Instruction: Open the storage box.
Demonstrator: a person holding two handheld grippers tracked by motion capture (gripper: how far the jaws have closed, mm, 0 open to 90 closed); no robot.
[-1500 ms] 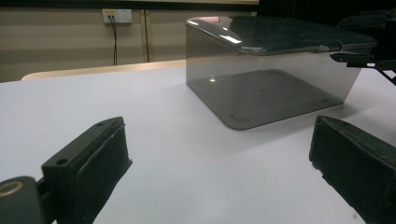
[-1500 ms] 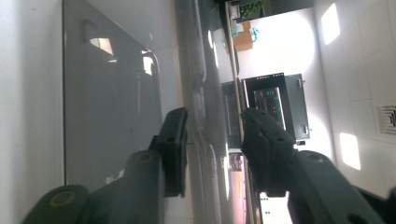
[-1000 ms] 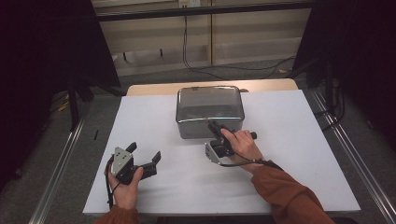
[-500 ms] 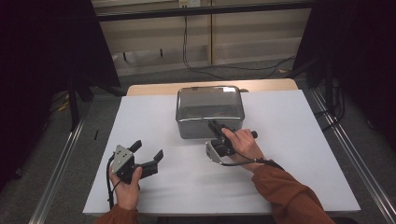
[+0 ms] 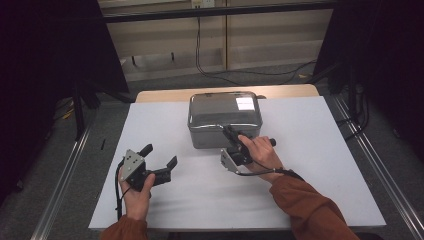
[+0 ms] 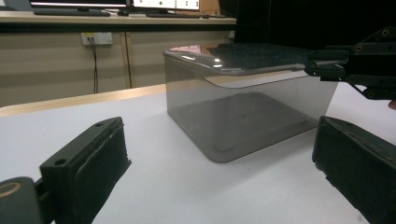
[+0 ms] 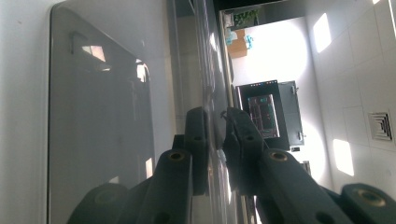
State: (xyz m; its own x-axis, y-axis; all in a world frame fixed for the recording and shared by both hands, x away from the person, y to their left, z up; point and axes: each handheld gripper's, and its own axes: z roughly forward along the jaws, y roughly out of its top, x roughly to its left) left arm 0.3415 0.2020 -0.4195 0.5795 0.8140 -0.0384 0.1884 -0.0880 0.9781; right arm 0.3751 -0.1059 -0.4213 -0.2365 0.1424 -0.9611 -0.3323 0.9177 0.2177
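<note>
White table (image 5: pixel 310 165): right gripper (image 5: pixel 231 135) pinches lid (image 5: pixel 225 107) edge.

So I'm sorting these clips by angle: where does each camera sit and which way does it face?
High view: above the near side, facing forward and down on the table; forearms, left gripper, right gripper.
Left gripper view: low, along open jaws at the box.
Right gripper view: turned sideways, jaws pinching the lid.
Shared: box.
</note>
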